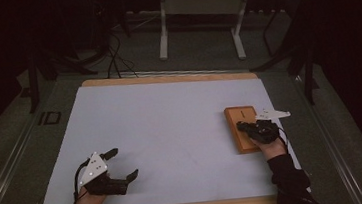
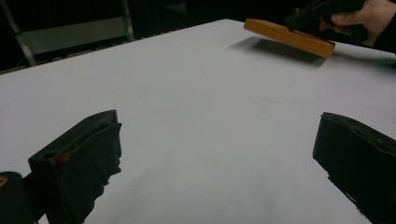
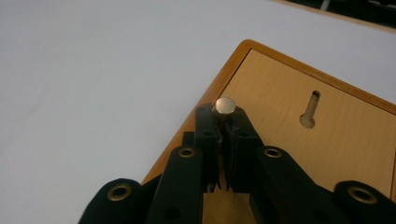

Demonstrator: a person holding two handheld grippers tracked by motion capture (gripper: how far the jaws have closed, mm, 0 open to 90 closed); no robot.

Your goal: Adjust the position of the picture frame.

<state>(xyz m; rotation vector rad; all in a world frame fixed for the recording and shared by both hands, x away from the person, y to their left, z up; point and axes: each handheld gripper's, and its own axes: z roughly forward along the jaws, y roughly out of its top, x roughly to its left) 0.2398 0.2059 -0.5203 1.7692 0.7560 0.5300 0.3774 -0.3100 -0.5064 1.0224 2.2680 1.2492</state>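
Observation:
A flat wooden board [image 1: 238, 115] with a raised rim lies at the right of the white sheet [image 1: 172, 133]. In the right gripper view the board [image 3: 289, 149] has a keyhole slot [image 3: 310, 110] cut into its panel. My right gripper [image 3: 223, 115] is shut on a small metal pin [image 3: 225, 105] with a round flat head, held over the board's near left corner. From above, the right gripper [image 1: 242, 125] reaches onto the board. My left gripper [image 1: 124, 162] rests at the sheet's front left, open, with nothing between its jaws [image 2: 217, 126].
The white sheet covers a wooden table [image 1: 166, 78] whose edge shows at back and front. Beyond the table stand a white frame's legs [image 1: 164, 38] and loose cables [image 1: 114, 58] on a dark floor. The board [image 2: 289, 35] and the other hand appear far off in the left gripper view.

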